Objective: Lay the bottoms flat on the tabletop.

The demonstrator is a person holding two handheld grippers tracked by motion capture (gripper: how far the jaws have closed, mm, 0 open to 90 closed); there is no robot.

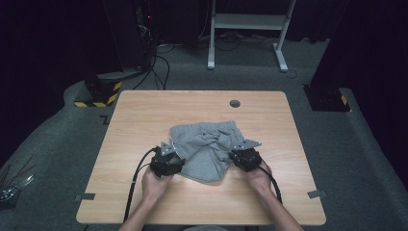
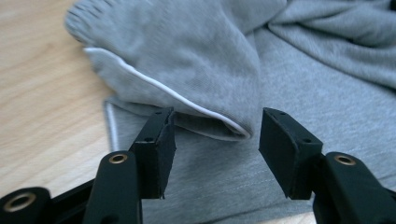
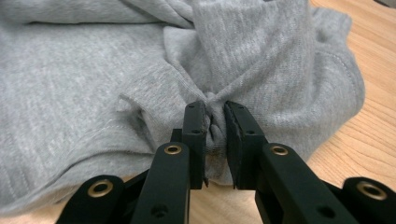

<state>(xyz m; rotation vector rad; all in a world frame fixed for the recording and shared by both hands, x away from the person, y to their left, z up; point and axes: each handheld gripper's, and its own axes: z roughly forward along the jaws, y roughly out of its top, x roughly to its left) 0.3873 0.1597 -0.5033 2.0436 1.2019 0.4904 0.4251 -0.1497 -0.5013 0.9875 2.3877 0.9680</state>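
A grey garment (image 1: 208, 147) with a thin white trim lies crumpled at the middle of the wooden table (image 1: 144, 115). My left gripper (image 1: 174, 161) sits at its left edge. In the left gripper view that gripper (image 2: 215, 140) is open, its jaws wide apart over a folded flap of the grey garment (image 2: 187, 60), with no pad pressing on the cloth. My right gripper (image 1: 236, 155) is at the garment's right side. In the right gripper view it (image 3: 215, 135) is shut on a bunched pinch of the grey garment (image 3: 261, 56).
A round grommet hole (image 1: 235, 103) sits near the table's far edge. Two tape marks (image 1: 85, 196) (image 1: 313, 194) lie near the front corners. Beyond the table stand a white frame (image 1: 248, 29) and a yellow-and-black striped base (image 1: 98, 94) on the carpet.
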